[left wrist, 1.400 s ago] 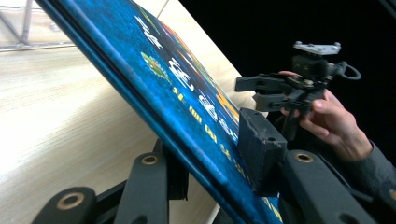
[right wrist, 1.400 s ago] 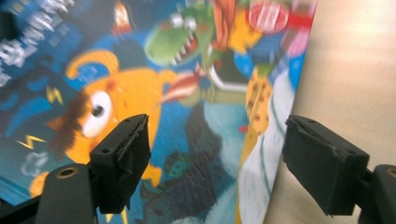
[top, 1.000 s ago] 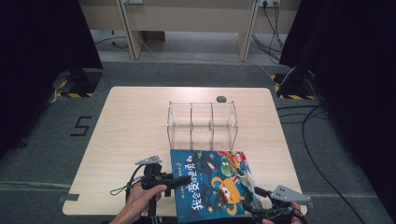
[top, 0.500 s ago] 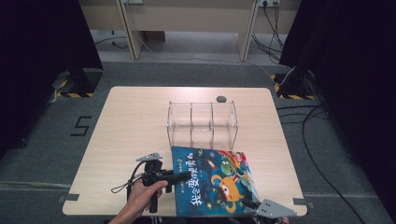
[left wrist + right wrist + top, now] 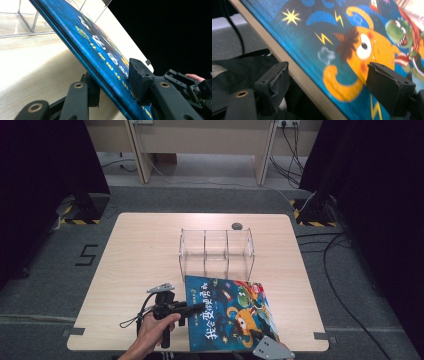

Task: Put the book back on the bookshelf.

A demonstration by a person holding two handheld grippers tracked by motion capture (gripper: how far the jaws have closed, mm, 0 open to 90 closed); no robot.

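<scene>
**Picture book gripped at its spine edge by the left gripper**

Picture book (image 5: 227, 312), blue-covered with an orange cartoon creature and white lettering, lies at the near side of the counter (image 5: 145, 250), just in front of the clear acrylic organizer (image 5: 216, 251). Its far edge sits close against the organizer's front wall, and its near right corner reaches the counter's front edge.

In the left gripper view the book's left edge runs between the two black fingers (image 5: 140, 80): one pad presses on the printed cover, the other sits under the edge, so the left gripper (image 5: 112, 87) is clamped on the book. That edge is raised off the wood there, the cover slanting up toward the organizer (image 5: 27, 20). From above, the left gripper (image 5: 192, 308) lies at the book's left side, held in the person's hand (image 5: 152, 332), well nearer the front edge than the organizer is.

The right gripper (image 5: 327, 85) is spread wide. In its own view one finger (image 5: 274, 80) hangs off the counter's front edge, over dark fabric, and the other (image 5: 390, 85) is over the cover near the orange creature; whether it touches the book cannot be told. From above, its grey plate (image 5: 272, 350) shows at the book's near right corner.

A small dark round object (image 5: 236, 225) rests just behind the organizer.
</scene>
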